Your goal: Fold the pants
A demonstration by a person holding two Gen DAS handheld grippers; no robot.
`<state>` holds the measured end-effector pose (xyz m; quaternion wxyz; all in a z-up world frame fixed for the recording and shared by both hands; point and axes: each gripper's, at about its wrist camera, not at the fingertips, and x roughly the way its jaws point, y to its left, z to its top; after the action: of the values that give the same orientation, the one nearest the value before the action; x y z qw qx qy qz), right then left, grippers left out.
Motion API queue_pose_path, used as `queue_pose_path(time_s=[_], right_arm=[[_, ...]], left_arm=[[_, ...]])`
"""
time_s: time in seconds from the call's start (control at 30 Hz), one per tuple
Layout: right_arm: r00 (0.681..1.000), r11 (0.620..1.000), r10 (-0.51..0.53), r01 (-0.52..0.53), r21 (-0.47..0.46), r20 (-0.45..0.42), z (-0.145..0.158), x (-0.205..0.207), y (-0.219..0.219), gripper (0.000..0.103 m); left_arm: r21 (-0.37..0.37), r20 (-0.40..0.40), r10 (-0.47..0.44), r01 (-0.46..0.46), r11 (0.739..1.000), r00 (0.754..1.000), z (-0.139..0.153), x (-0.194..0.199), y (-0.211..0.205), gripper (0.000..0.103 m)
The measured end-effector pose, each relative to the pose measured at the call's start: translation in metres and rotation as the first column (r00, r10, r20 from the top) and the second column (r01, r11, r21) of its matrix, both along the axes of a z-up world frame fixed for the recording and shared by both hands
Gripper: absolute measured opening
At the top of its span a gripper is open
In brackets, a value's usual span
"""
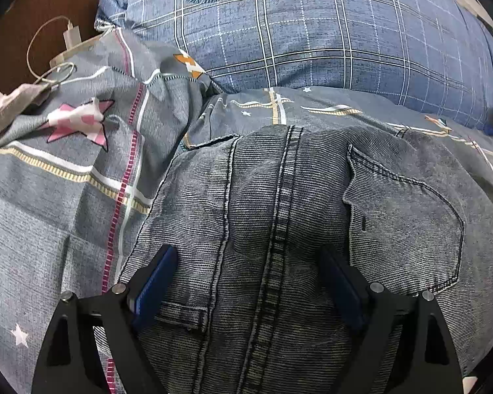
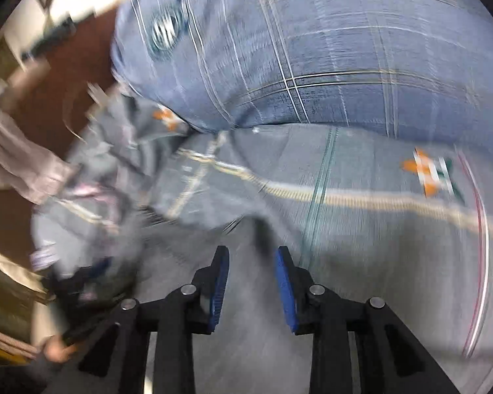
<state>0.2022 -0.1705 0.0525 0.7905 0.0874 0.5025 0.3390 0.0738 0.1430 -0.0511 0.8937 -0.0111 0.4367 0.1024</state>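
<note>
pants (image 1: 279,216): grey denim lying bunched on the bedsheet (image 1: 65,197), seat side up, filling the left view from centre to 6 o'clock, waistband nearest the camera
left gripper (image 1: 246,295): hovering over the seat seam, jaws spread wide, gripping nothing, probably lining up a grab
right gripper (image 2: 251,289): blurry, jaws partly apart, nothing between them, over bare sheet
pillow (image 1: 312,32): sitting at 12 o'clock, out of the way
</note>
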Motion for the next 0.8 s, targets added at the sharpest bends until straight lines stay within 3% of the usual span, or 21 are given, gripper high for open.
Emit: queue_pose_path(time_s=[0.07, 0.1, 0.13, 0.17, 0.2, 0.23, 0.33, 0.37, 0.43, 0.47, 0.5, 0.53, 0.57, 0.6, 0.63, 0.7, 0.77, 0.8], right_arm=[[0.998, 0.996, -0.010, 0.015, 0.085, -0.065, -0.012, -0.018, -0.022, 0.041], [0.993, 0.996, -0.012, 0.023, 0.085, -0.119, -0.031, -0.023, -0.031, 0.059], [0.989, 0.999, -0.034, 0.038, 0.025, -0.142, -0.049, -0.023, -0.033, 0.067], [0.983, 0.994, -0.083, 0.072, -0.077, -0.163, -0.070, -0.018, -0.040, 0.066], [0.972, 0.983, -0.141, 0.114, -0.147, -0.187, -0.088, -0.013, -0.050, 0.056], [0.966, 0.982, -0.181, 0.170, -0.076, -0.183, -0.088, -0.010, -0.067, 0.043], [0.950, 0.957, -0.276, 0.286, 0.049, -0.143, -0.062, -0.018, -0.105, 0.047], [0.954, 0.957, -0.269, 0.280, 0.073, -0.133, -0.056, -0.023, -0.112, 0.050], [0.967, 0.965, -0.216, 0.233, 0.118, -0.136, -0.055, -0.034, -0.121, 0.064], [0.970, 0.972, -0.209, 0.220, 0.081, -0.126, -0.063, -0.036, -0.123, 0.065], [0.963, 0.972, -0.234, 0.233, -0.022, -0.134, -0.076, -0.035, -0.128, 0.065], [0.946, 0.961, -0.273, 0.262, -0.082, -0.177, -0.092, -0.031, -0.142, 0.054], [0.930, 0.950, -0.309, 0.311, -0.021, -0.196, -0.093, -0.030, -0.158, 0.044], [0.907, 0.928, -0.358, 0.372, 0.025, -0.220, -0.087, -0.031, -0.176, 0.042], [0.892, 0.904, -0.414, 0.426, 0.033, -0.184, -0.074, -0.035, -0.194, 0.042], [0.878, 0.878, -0.465, 0.473, 0.073, -0.112, -0.048, -0.044, -0.225, 0.042], [0.877, 0.869, -0.454, 0.475, 0.141, -0.154, -0.043, -0.044, -0.244, 0.043], [0.893, 0.880, -0.407, 0.440, 0.178, -0.192, -0.049, -0.042, -0.246, 0.053]], left_arm=[[0.013, 0.005, 0.000, 0.000, 1.000, 1.000, 0.000, -0.001, -0.002, 0.088], [0.016, 0.007, 0.001, -0.001, 1.000, 1.000, 0.001, -0.002, -0.003, 0.088], [0.018, 0.011, 0.001, -0.001, 1.000, 1.000, 0.002, -0.002, -0.004, 0.088], [0.022, 0.020, 0.002, -0.002, 1.000, 1.000, 0.004, -0.003, -0.005, 0.088], [0.025, 0.035, 0.001, -0.002, 1.000, 0.999, 0.009, -0.005, -0.005, 0.088], [0.025, 0.058, -0.002, 0.001, 1.000, 0.998, 0.015, -0.009, -0.007, 0.088], [0.014, 0.142, -0.061, 0.060, 0.998, 0.988, 0.046, -0.026, -0.023, 0.088], [0.007, 0.162, -0.080, 0.080, 0.997, 0.983, 0.053, -0.029, -0.030, 0.088], [0.024, 0.181, -0.128, 0.126, 0.992, 0.975, 0.061, -0.030, -0.049, 0.088], [0.079, 0.160, -0.138, 0.126, 0.989, 0.977, 0.057, -0.025, -0.061, 0.088], [0.137, 0.111, -0.135, 0.119, 0.983, 0.985, 0.046, -0.016, -0.071, 0.088], [0.184, 0.032, -0.128, 0.120, 0.976, 0.991, 0.027, -0.004, -0.077, 0.088], [0.194, -0.073, -0.108, 0.120, 0.974, 0.991, 0.001, 0.009, -0.076, 0.091], [0.154, -0.088, -0.091, 0.104, 0.983, 0.992, -0.009, 0.012, -0.070, 0.091], [0.085, -0.031, -0.045, 0.047, 0.995, 0.999, -0.002, 0.008, -0.058, 0.093], [0.023, -0.060, -0.030, 0.031, 0.999, 0.998, 0.007, 0.009, -0.050, 0.093], [0.038, -0.033, -0.017, 0.018, 0.999, 0.999, 0.014, 0.005, -0.050, 0.093], [0.041, -0.024, -0.017, 0.018, 0.999, 1.000, 0.018, 0.003, -0.051, 0.092]])
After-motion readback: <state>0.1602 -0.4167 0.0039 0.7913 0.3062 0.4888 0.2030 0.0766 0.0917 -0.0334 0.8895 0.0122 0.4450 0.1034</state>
